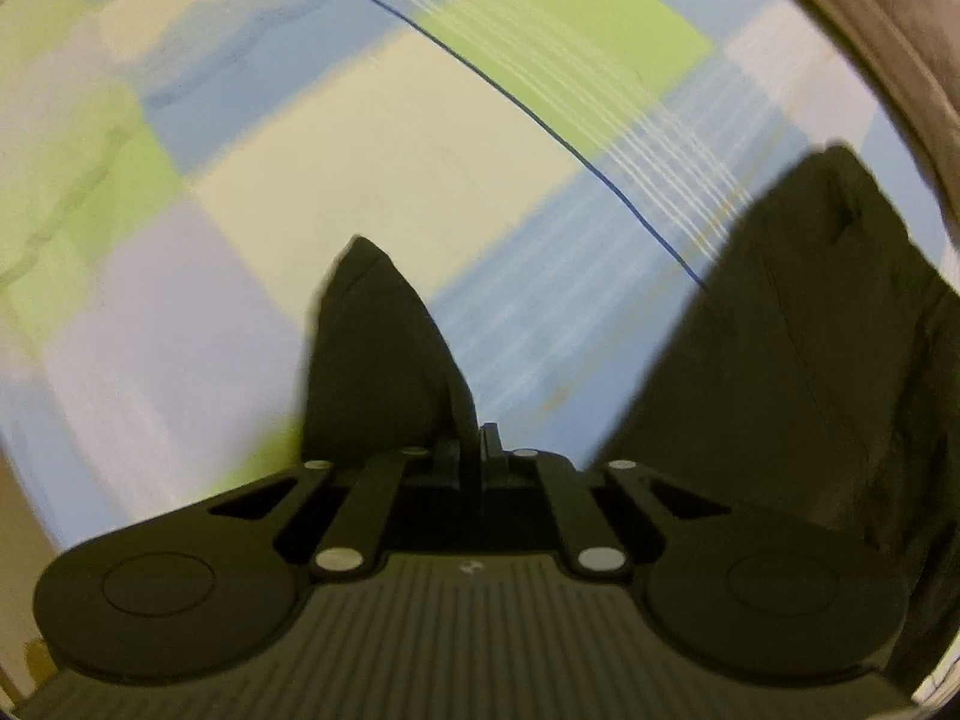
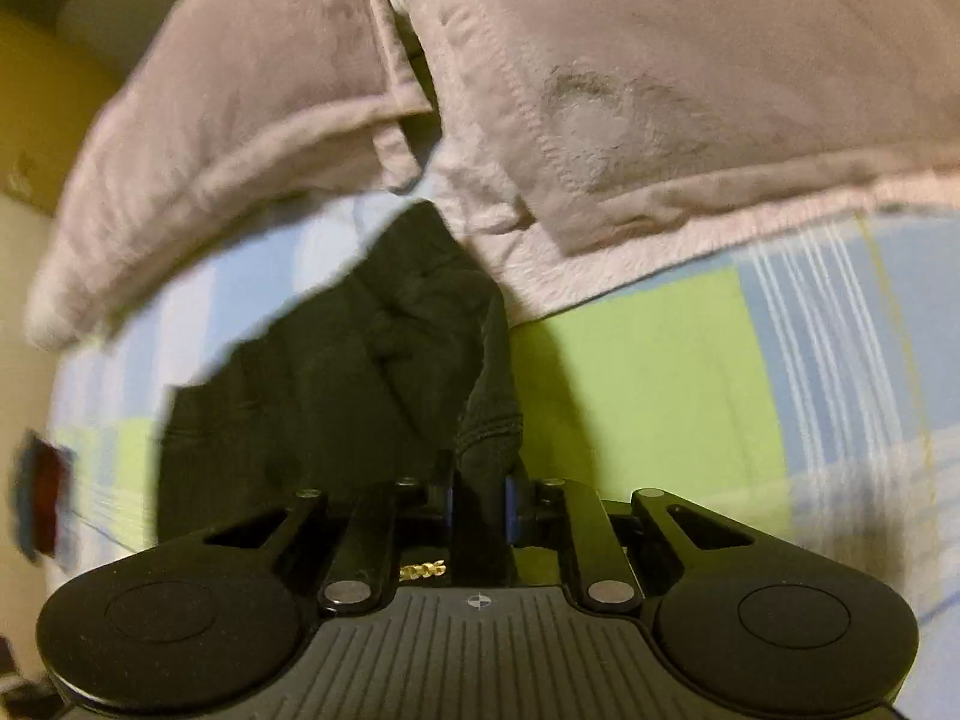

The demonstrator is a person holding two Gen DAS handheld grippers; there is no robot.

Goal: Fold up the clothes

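A dark garment (image 1: 798, 360) is lifted over a checked bedsheet (image 1: 372, 180). In the left wrist view my left gripper (image 1: 474, 450) is shut on a corner of it; a pointed flap of cloth (image 1: 378, 354) sticks up just left of the jaws, and the bulk hangs at the right. In the right wrist view my right gripper (image 2: 480, 498) is shut on a hemmed edge of the same dark garment (image 2: 336, 348), which spreads away to the left above the sheet. The fingertips of both grippers are hidden by cloth.
A pinkish-grey plush blanket (image 2: 600, 90) lies bunched across the far side of the bed, its edge also at the top right (image 1: 900, 30). The blue, green and cream checked bedsheet (image 2: 690, 360) spreads around. A red and blue object (image 2: 42, 498) sits blurred at the left edge.
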